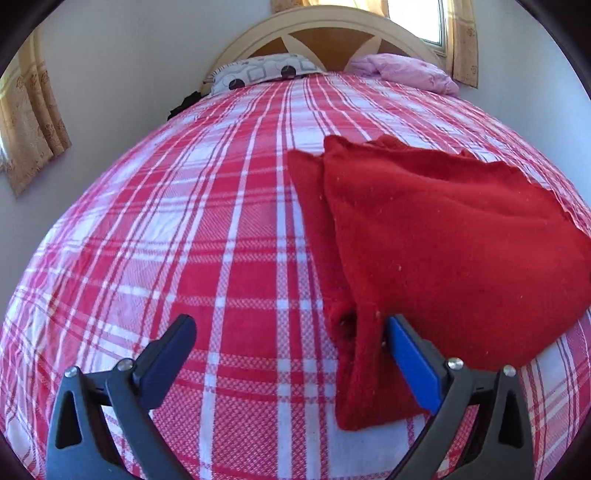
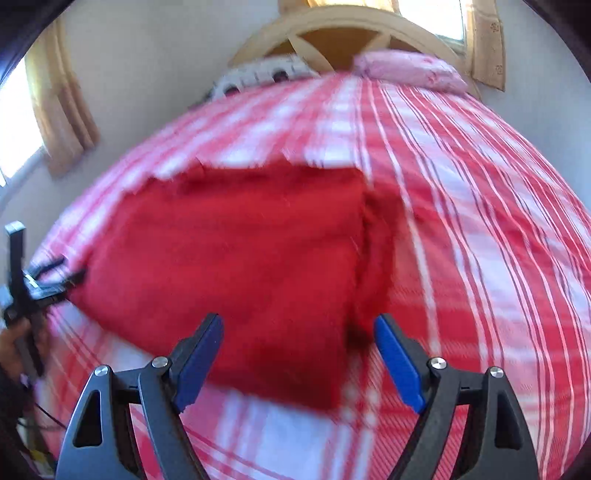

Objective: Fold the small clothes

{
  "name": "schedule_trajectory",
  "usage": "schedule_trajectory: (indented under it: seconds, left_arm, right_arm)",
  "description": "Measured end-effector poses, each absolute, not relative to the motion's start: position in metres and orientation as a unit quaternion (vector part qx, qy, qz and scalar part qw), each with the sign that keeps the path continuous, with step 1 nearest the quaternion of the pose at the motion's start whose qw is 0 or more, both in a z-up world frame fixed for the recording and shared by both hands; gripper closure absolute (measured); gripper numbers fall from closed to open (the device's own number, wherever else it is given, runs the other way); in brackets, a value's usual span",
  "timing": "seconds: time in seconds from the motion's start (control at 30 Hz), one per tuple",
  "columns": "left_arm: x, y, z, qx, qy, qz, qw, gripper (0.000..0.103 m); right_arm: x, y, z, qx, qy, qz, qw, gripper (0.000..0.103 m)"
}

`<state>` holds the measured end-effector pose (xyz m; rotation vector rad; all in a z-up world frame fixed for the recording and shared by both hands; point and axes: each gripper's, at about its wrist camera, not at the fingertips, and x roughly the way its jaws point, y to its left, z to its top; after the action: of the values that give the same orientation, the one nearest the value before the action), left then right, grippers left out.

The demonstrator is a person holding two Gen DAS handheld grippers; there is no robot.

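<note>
A small red fleece garment (image 1: 443, 243) lies folded on the red-and-white plaid bedspread (image 1: 184, 221). In the left wrist view my left gripper (image 1: 291, 328) is open, its right finger beside the garment's near left corner and its left finger over bare bedspread. In the right wrist view, which is blurred, the garment (image 2: 236, 258) lies in front of my right gripper (image 2: 299, 328), which is open and empty over its near right corner. The left gripper's body (image 2: 22, 280) shows at the garment's left edge.
A wooden headboard (image 1: 325, 33) stands at the far end with a patterned pillow (image 1: 262, 70) and a pink pillow (image 1: 402, 70). Curtains (image 1: 33, 136) hang on the left wall and by the window (image 1: 424, 22) at the back right.
</note>
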<state>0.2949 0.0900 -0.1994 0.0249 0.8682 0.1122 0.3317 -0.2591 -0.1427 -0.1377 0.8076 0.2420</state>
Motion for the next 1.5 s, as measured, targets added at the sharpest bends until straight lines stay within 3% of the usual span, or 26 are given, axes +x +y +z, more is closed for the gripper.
schedule_trajectory:
  seconds: [0.1, 0.33, 0.43, 0.5, 0.57, 0.9, 1.07, 1.2, 1.33, 1.5]
  left_arm:
    - [0.297, 0.094, -0.199, 0.000, 0.427, 0.061, 0.902, 0.000]
    - [0.284, 0.106, -0.199, -0.027, 0.413, 0.077, 0.907, 0.000]
    - [0.286, 0.105, -0.200, -0.029, 0.415, 0.084, 0.905, 0.000]
    - [0.287, 0.100, -0.202, -0.016, 0.418, 0.088, 0.904, 0.000]
    - [0.290, 0.098, -0.205, -0.010, 0.424, 0.085, 0.902, 0.000]
    - [0.290, 0.102, -0.210, -0.033, 0.430, 0.071, 0.900, 0.000]
    - [0.291, 0.105, -0.210, -0.043, 0.432, 0.065, 0.898, 0.000]
    - [0.290, 0.108, -0.211, -0.053, 0.433, 0.061, 0.898, 0.000]
    - [0.290, 0.108, -0.211, -0.054, 0.433, 0.061, 0.898, 0.000]
    - [0.290, 0.108, -0.211, -0.056, 0.433, 0.059, 0.898, 0.000]
  right_arm:
    - [0.335, -0.278, -0.161, -0.056, 0.404, 0.101, 0.908, 0.019]
    - [0.306, -0.267, -0.116, -0.058, 0.323, 0.122, 0.937, 0.020]
    - [0.305, -0.248, -0.118, -0.057, 0.329, 0.184, 0.924, 0.020]
    - [0.315, -0.239, -0.131, -0.071, 0.357, 0.181, 0.914, 0.028]
    - [0.333, -0.240, -0.153, -0.069, 0.400, 0.160, 0.900, 0.048]
    - [0.324, -0.241, -0.117, -0.049, 0.375, 0.180, 0.908, 0.047]
    - [0.367, -0.222, -0.102, -0.043, 0.367, 0.177, 0.912, 0.044]
    - [0.408, -0.214, -0.110, -0.041, 0.380, 0.142, 0.913, 0.044]
    - [0.453, -0.224, -0.142, -0.028, 0.448, 0.104, 0.887, 0.044]
    - [0.450, -0.223, -0.134, -0.034, 0.431, 0.095, 0.897, 0.044]
